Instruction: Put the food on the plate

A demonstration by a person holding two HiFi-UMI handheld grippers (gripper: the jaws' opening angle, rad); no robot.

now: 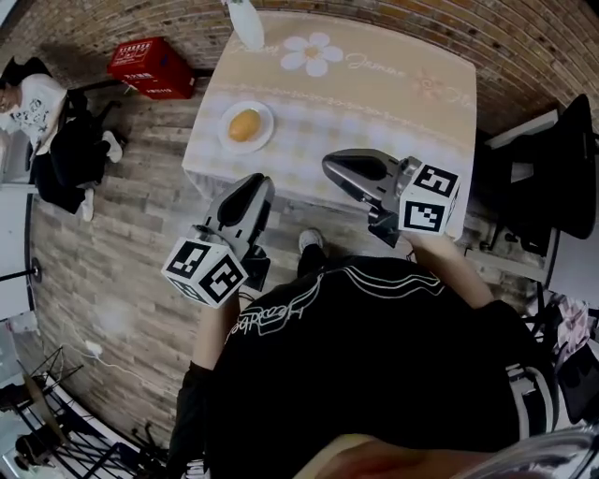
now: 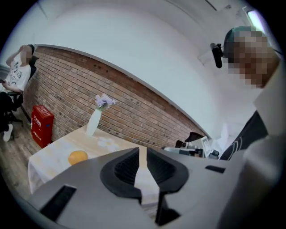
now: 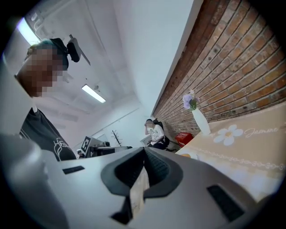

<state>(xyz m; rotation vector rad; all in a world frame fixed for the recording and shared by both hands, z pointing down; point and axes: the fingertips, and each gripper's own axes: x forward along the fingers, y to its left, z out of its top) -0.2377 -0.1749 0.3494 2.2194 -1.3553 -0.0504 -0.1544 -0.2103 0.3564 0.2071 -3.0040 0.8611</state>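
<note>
While the round orange food (image 1: 244, 124) sits on the small white plate (image 1: 266, 138) upper left of centre, ahead of both grippers, the nearer left gripper (image 1: 256, 184) is closing, empty, to a slit; the right gripper (image 1: 329, 166) is pinched together, empty.

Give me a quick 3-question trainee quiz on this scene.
1. True or false: the food lies on the plate.
2. What stands at the table's far edge? A. vase B. kettle C. lamp
3. Fill in: the red crate stands on the ___.
Key: 1 true; 2 A; 3 floor.
</note>
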